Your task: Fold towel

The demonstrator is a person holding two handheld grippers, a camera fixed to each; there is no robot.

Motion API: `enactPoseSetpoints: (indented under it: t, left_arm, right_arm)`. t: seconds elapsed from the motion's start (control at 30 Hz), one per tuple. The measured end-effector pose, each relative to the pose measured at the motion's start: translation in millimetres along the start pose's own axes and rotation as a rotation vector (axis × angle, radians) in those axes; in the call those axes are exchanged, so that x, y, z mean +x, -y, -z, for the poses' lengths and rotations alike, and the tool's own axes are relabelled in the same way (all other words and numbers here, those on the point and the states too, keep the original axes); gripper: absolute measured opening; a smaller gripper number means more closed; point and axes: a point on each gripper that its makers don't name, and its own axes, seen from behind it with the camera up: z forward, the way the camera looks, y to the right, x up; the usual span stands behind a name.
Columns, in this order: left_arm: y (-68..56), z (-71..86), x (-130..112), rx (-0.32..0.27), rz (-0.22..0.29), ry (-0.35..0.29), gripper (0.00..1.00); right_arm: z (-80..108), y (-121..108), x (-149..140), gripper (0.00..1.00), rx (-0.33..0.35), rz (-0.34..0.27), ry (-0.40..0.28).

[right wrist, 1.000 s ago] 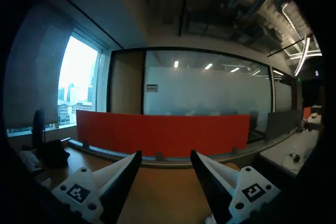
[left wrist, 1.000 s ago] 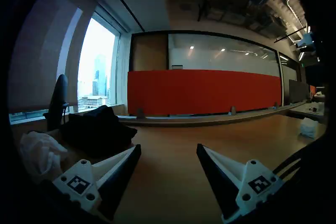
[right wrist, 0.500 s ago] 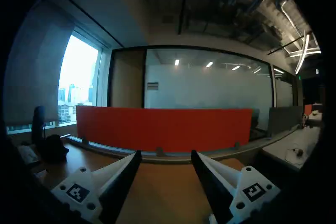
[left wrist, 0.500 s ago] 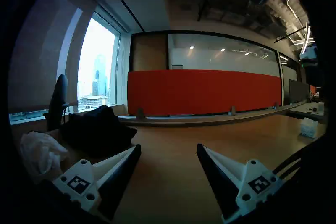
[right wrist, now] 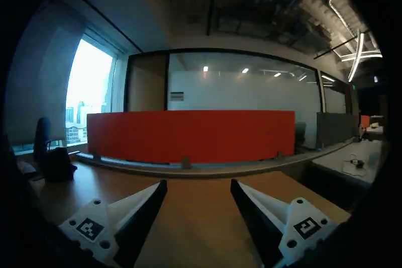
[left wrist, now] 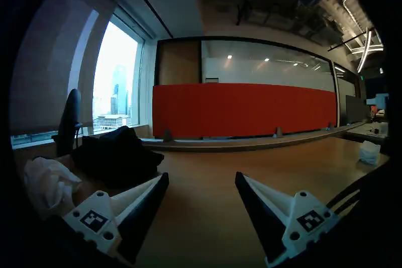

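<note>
Left hand-held gripper (left wrist: 201, 174), right hand-held gripper (right wrist: 198, 181) gaped empty; crumpled white towel (left wrist: 47, 185) looked soft, light; I'd pinch an edge.

Ahead of you, the wooden surface (left wrist: 211, 177) runs to a long red partition (left wrist: 241, 109) with a glass wall (left wrist: 266, 69) above it. At the left of the left gripper view, a dark heap (left wrist: 118, 157) lies on the surface near a black chair (left wrist: 68, 122), below a bright window (left wrist: 115, 84). In the right gripper view, a grey desk (right wrist: 336, 160) stands off to the right.
</note>
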Motion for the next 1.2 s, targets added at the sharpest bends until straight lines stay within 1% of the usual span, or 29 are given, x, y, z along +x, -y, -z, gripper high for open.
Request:
enactPoseSetpoints:
  t: [0.2,0.3,0.5,0.7,1.0,1.2]
  left_arm:
    - [-0.1,0.0,-0.2,0.000,0.000,0.000,0.98]
    - [-0.3,0.2,-0.3,0.000,0.000,0.000,0.98]
    - [-0.8,0.4,-0.7,0.000,0.000,0.000,0.98]
    - [-0.7,0.5,-1.0,0.000,0.000,0.000,0.98]
    - [-0.8,-0.2,-0.9,0.000,0.000,0.000,0.98]
    - [-1.0,-0.5,-1.0,0.000,0.000,0.000,0.98]
  right_arm:
    - [1.9,-1.5,-33.6,0.99,0.000,-0.009,0.008]
    - [0.9,-3.9,-43.5,0.99,-0.005,-0.021,0.007]
    - [-1.2,-9.2,-59.8,0.99,-0.011,-0.026,-0.002]
    - [-0.9,-11.4,-74.8,0.99,-0.011,-0.014,0.005]
    - [1.5,-12.9,-95.8,0.99,-0.022,-0.016,0.026]
    - [0.8,-15.8,-102.2,0.99,-0.032,-0.021,0.037]
